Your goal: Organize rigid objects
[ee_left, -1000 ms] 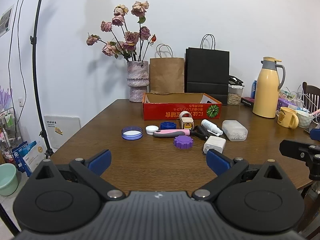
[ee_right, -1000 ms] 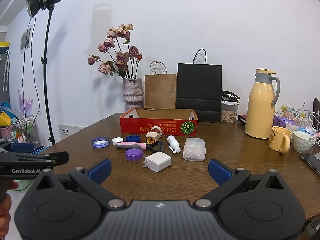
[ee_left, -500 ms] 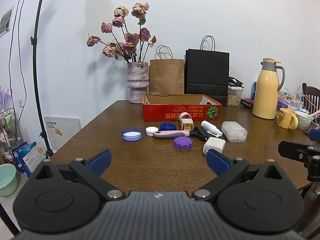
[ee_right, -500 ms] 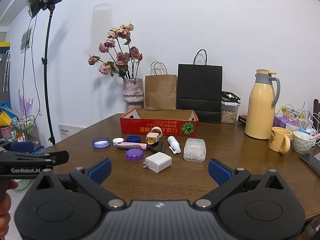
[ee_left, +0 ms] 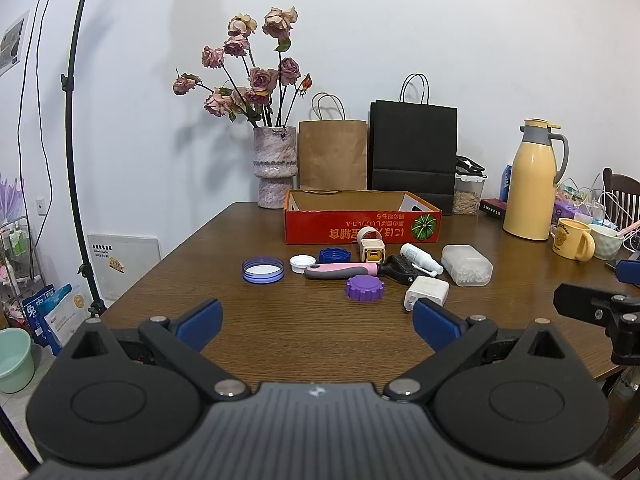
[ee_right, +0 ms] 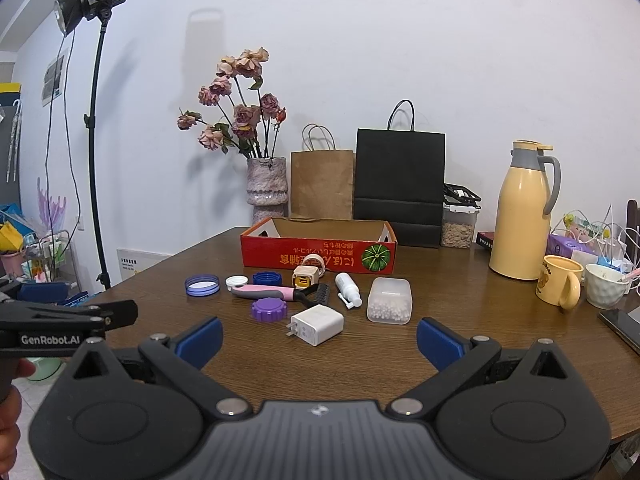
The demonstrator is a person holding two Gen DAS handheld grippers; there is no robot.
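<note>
I hold both claws released, left gripper (ee_left: 317,322) and right gripper (ee_right: 319,340) (nothing grasped); clutter lies before the red box (ee_right: 318,254), awaiting sorting.

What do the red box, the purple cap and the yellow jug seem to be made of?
Red box: printed cardboard, brown raw inside, probably matte. Purple cap: moulded plastic, ridged edge, dull sheen. Yellow jug: likely plastic or coated metal, smooth with soft highlights; cannot tell which.

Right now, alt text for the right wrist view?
Open right gripper hovers over a wooden table, nothing held. Ahead lie a white charger, purple cap, pink brush and a red box.
</note>
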